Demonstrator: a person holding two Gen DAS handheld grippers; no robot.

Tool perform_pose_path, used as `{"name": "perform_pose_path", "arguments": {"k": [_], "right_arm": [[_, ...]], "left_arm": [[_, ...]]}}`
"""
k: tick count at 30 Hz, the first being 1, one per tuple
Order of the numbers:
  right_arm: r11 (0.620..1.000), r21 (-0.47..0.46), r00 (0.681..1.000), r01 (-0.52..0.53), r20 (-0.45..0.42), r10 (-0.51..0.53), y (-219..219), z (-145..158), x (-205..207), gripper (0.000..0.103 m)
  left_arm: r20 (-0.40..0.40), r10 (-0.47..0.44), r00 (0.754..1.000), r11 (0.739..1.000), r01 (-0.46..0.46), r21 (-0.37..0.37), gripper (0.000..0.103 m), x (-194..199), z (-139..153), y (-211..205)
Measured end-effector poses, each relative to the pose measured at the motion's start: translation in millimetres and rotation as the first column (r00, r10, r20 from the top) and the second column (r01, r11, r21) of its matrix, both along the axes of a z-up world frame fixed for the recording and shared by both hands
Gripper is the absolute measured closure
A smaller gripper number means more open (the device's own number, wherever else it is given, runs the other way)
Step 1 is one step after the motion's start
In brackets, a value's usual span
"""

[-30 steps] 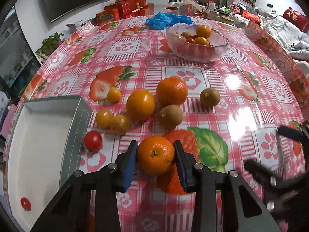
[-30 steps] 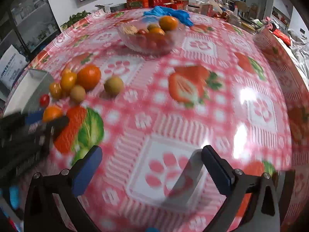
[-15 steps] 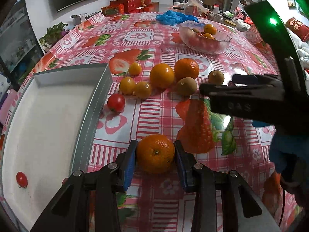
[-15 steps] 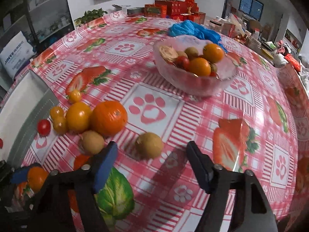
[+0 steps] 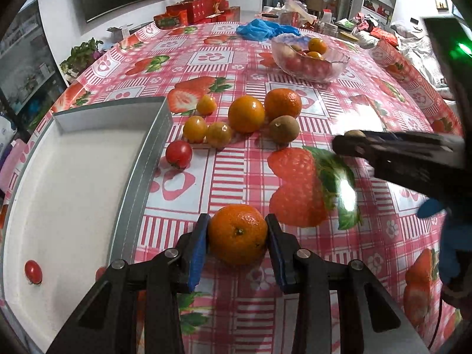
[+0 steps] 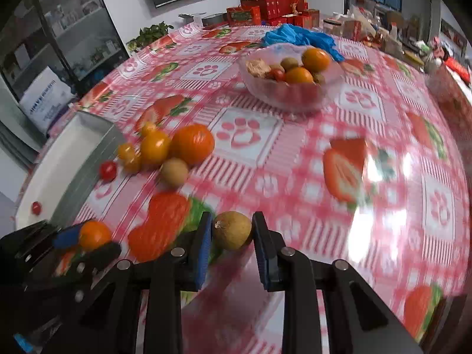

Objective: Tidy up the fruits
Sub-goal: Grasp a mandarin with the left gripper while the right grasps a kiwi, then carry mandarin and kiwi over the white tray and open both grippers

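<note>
My left gripper (image 5: pixel 237 237) is shut on an orange tangerine (image 5: pixel 237 234), held just right of the white tray (image 5: pixel 138 171). My right gripper (image 6: pixel 232 231) is shut on a brown kiwi (image 6: pixel 232 229), lifted above the tablecloth; it shows in the left wrist view (image 5: pixel 348 143) at the right. The left gripper with its tangerine shows in the right wrist view (image 6: pixel 88 236). Loose fruit lies between tray and bowl: two oranges (image 5: pixel 246 113), a kiwi (image 5: pixel 283 129), small yellow tomatoes (image 5: pixel 194 129) and a red tomato (image 5: pixel 178 154). A small red tomato (image 5: pixel 33 270) lies in the tray.
A glass bowl (image 5: pixel 309 59) of mixed fruit stands at the back. Blue plastic bags (image 5: pixel 265 29) and red boxes (image 5: pixel 197 11) lie beyond it. The round table has a pink strawberry-print cloth (image 5: pixel 236 177). The tray (image 6: pixel 88 153) sits at the left edge.
My right gripper has shut on the kiwi and lifted it back toward me. My left gripper has drawn back further with the tangerine, alongside the tray.
</note>
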State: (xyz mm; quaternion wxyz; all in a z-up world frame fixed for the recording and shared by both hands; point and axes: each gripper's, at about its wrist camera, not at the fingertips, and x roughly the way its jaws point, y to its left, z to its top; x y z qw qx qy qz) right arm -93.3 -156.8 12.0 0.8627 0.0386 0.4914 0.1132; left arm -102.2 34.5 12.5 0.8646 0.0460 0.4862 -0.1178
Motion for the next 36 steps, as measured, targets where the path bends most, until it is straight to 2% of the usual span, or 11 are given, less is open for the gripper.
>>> {"name": "perform_pose_path", "arguments": {"k": [8, 21, 36], "right_arm": [[0.992, 0.124, 0.999, 0.040, -0.027, -0.037, -19, 2, -45, 0.073], [0.988, 0.144, 0.998, 0.060, -0.030, -0.056, -24, -1, -78, 0.073], [0.991, 0.126, 0.999, 0.044, -0.025, -0.042, -10, 6, -77, 0.073]], "left_arm": [[-0.010, 0.009, 1.000, 1.000, -0.009, -0.002, 0.063, -19, 1, 5], [-0.031, 0.017, 0.999, 1.000, -0.017, -0.019, 0.063, -35, 1, 15], [-0.020, 0.023, 1.000, 0.998, -0.024, -0.049, 0.064, -41, 8, 25]]}}
